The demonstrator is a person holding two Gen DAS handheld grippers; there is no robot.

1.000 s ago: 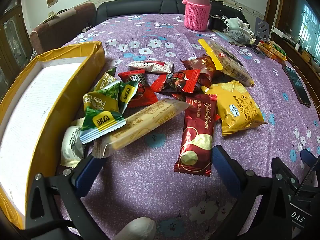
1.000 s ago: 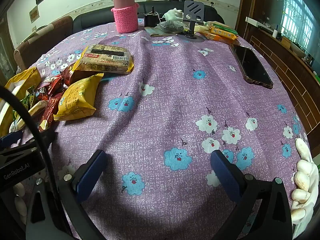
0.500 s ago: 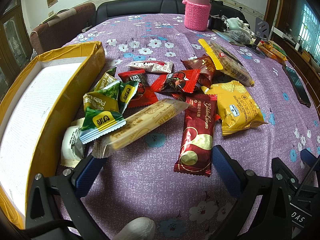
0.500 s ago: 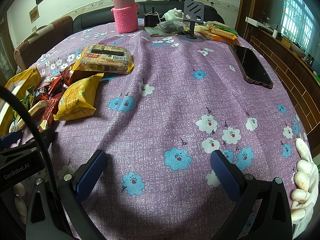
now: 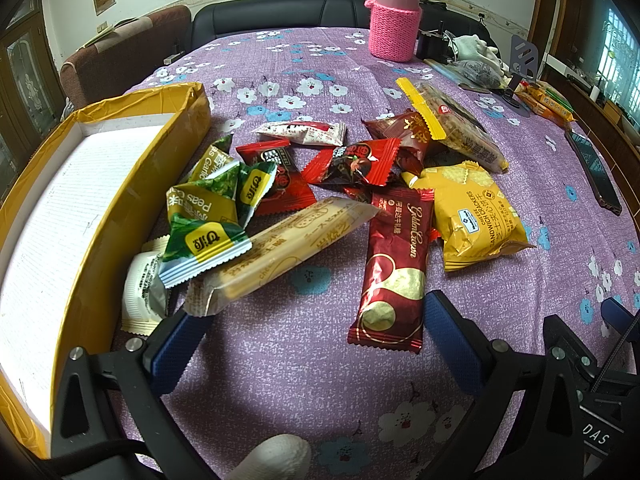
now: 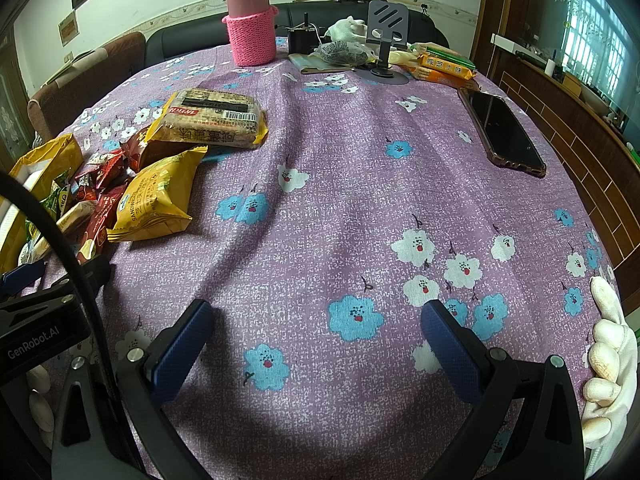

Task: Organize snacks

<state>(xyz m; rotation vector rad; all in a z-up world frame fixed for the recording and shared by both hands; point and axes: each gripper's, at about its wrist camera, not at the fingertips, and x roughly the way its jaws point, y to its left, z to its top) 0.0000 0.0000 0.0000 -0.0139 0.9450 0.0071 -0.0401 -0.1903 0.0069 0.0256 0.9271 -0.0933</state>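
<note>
Gripper (image 5: 312,332): jaws wide apart, low over the tablecloth (image 5: 280,360), holding nothing.
Snacks: heap at 12 o'clock of the gripper; maroon bar (image 5: 394,270) nearest, biscuit bar (image 5: 280,252) at 11 o'clock.
Box (image 5: 120,208): yellow, open, at 9 o'clock, beside the heap.
Flask (image 5: 394,20): pink, upright, far at 12 o'clock.

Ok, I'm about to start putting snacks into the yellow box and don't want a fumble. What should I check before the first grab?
1. Left gripper open, holding nothing: ok.
2. Right gripper open, holding nothing: ok.
3. Yellow box has room inside: ok.
4. Dark red Golden Crown bar, nearest the left gripper, lies mostly unburied: ok.
5. Snacks lie separately: not ok, the long beige wafer pack is under a green pea packet.
6. Phone apart from the pile: ok.
</note>
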